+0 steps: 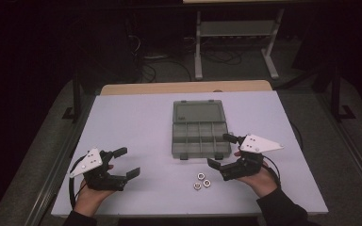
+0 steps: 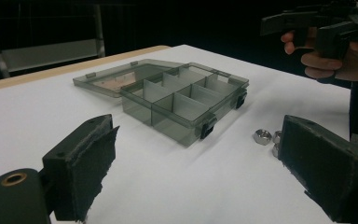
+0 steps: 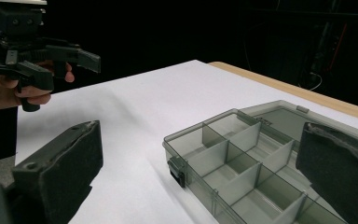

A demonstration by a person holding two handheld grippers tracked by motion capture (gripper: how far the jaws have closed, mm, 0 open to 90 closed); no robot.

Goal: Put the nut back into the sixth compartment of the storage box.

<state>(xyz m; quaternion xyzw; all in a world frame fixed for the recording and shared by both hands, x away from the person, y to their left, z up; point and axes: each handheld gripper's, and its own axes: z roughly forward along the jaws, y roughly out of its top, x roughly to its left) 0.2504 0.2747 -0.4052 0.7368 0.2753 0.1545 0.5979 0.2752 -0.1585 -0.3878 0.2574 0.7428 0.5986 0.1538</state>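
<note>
A grey see-through organizer box [image 1: 200, 137] lies at the middle of the white table [image 1: 136, 122], its lid [image 1: 199, 112] folded flat at the far side and its several compartments empty. Three metal nuts [image 1: 201, 181] lie together in front of the box, nearer the person. My left gripper [image 1: 128, 162] is held low at the front left, open, with nothing between its pads. My right gripper [image 1: 219, 150] is open at the box's near right corner, just above the nuts. The left gripper view looks between open pads [image 2: 86, 163] at the box [image 2: 186, 100] and nuts [image 2: 262, 136].
A wooden strip [image 1: 184, 87] edges the table's far side. Beyond it a metal stand [image 1: 235, 42] and loose cables rest on the dark floor. Bare white table lies left of the box and along the front edge.
</note>
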